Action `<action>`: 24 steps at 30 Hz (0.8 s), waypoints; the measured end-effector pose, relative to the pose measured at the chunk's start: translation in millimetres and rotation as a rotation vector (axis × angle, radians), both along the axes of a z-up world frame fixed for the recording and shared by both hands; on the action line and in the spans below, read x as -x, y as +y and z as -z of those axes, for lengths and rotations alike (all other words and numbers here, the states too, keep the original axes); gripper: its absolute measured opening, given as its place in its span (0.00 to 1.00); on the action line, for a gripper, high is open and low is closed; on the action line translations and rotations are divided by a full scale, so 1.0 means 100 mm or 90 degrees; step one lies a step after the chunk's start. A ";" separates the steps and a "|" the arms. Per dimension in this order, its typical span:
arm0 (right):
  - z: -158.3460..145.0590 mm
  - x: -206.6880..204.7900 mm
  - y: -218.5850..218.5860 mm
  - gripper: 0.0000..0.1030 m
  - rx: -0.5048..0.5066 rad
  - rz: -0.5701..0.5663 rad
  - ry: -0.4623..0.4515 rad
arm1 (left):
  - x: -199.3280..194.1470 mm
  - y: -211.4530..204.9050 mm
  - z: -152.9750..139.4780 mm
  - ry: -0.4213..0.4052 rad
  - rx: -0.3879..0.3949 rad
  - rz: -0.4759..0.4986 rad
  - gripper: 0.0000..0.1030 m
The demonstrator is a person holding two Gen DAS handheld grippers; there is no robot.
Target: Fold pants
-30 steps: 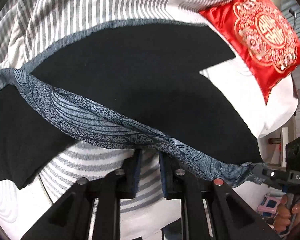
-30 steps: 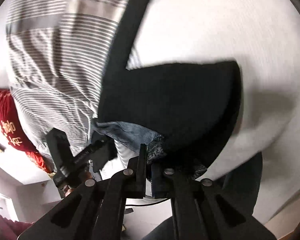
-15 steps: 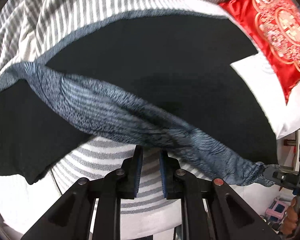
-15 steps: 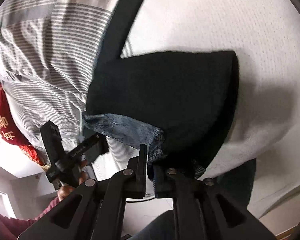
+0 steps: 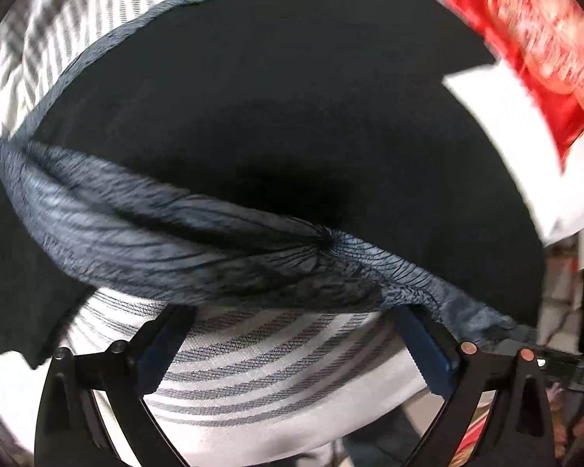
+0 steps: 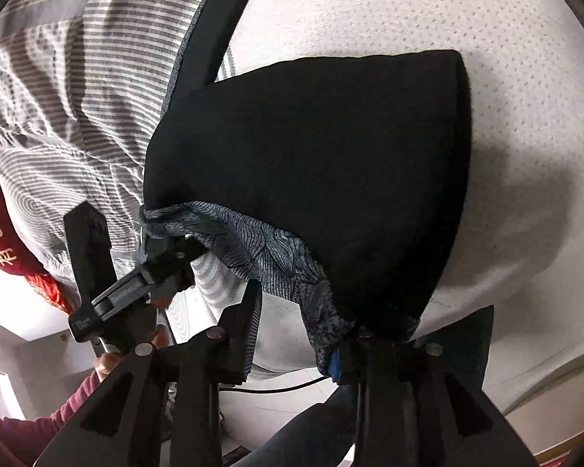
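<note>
Black pants (image 5: 272, 116) lie folded on the bed, their blue-grey patterned waistband (image 5: 155, 241) bunched along the near edge. My left gripper (image 5: 292, 330) points almost straight down, its jaws opening wide. The band lies just past the fingertips and nothing is pinched. In the right wrist view the pants (image 6: 311, 155) spread away from my right gripper (image 6: 296, 323), whose jaws are opening. The waistband (image 6: 261, 245) drapes over its right finger (image 6: 342, 354), and white sheet shows through the gap. The left gripper (image 6: 163, 257) sits at the band's far end.
Grey-and-white striped bedding (image 5: 253, 369) (image 6: 58, 97) lies under and left of the pants. A white dotted mattress cover (image 6: 408, 7) spreads to the right. A red embroidered cushion (image 5: 537, 39) lies past the pants. A hand with a maroon sleeve (image 6: 19, 428) holds the left gripper.
Both grippers were shut on the waistband and have come down to the bed. Now the left jaws stand wide apart, the right jaws partly apart, and the band rests slack.
</note>
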State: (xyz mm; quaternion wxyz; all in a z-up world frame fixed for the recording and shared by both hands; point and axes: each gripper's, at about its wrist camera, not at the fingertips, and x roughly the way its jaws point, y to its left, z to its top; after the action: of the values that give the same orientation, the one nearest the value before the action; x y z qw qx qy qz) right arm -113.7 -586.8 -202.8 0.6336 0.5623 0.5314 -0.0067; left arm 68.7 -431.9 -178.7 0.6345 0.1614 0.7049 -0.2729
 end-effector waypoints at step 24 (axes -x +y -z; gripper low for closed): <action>-0.82 -0.52 -0.54 0.03 -0.025 0.003 -0.161 | -0.51 0.13 -0.55 0.012 0.143 -0.074 0.55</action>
State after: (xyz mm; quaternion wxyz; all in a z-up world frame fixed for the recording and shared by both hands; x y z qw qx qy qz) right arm -62.0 -640.8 -120.8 0.6843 0.5723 0.4459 0.0731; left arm 119.9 -418.6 -123.7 0.6568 0.0452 0.6838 -0.3145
